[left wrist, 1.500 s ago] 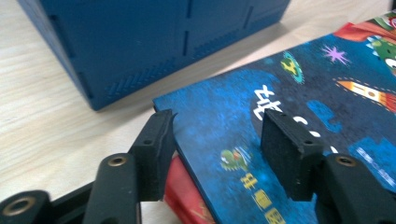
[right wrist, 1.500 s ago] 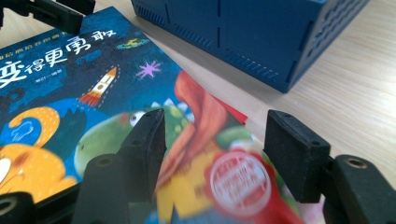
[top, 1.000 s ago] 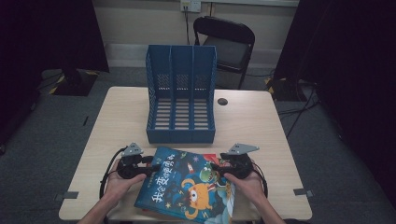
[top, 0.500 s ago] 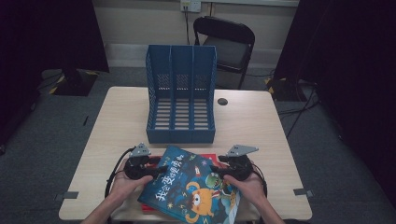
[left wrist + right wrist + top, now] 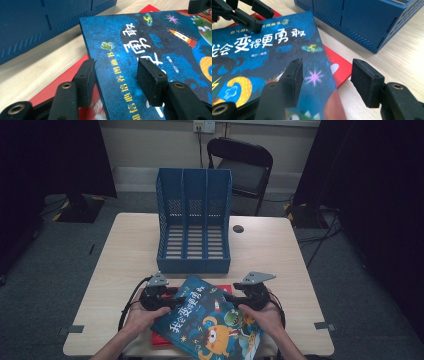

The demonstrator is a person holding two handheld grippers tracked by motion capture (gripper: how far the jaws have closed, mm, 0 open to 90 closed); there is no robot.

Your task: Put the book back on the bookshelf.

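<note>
A blue picture book (image 5: 212, 320) with cartoon monsters lies aslant at the table's front, on top of a red book (image 5: 161, 339). My left gripper (image 5: 175, 299) stands open at the blue book's left edge. In the left gripper view the book (image 5: 150, 42) has its spine edge between the jaws of the gripper (image 5: 116, 82), one jaw over the red book (image 5: 50, 90), the other over the cover. My right gripper (image 5: 231, 297) is open at the right edge. In the right gripper view that gripper (image 5: 329, 80) straddles the book (image 5: 262, 50), with one jaw over the cover and one over the table.
A blue three-slot file holder (image 5: 194, 220) stands upright mid-table, just beyond the books, its slots empty. A small black disc (image 5: 238, 228) lies to its right. A black chair (image 5: 240, 165) stands behind the wooden table (image 5: 125, 250). Tape marks sit near the front corners.
The blue book has slid to the right and turned a little. My left gripper has followed it rightward. The right gripper has hardly moved.
</note>
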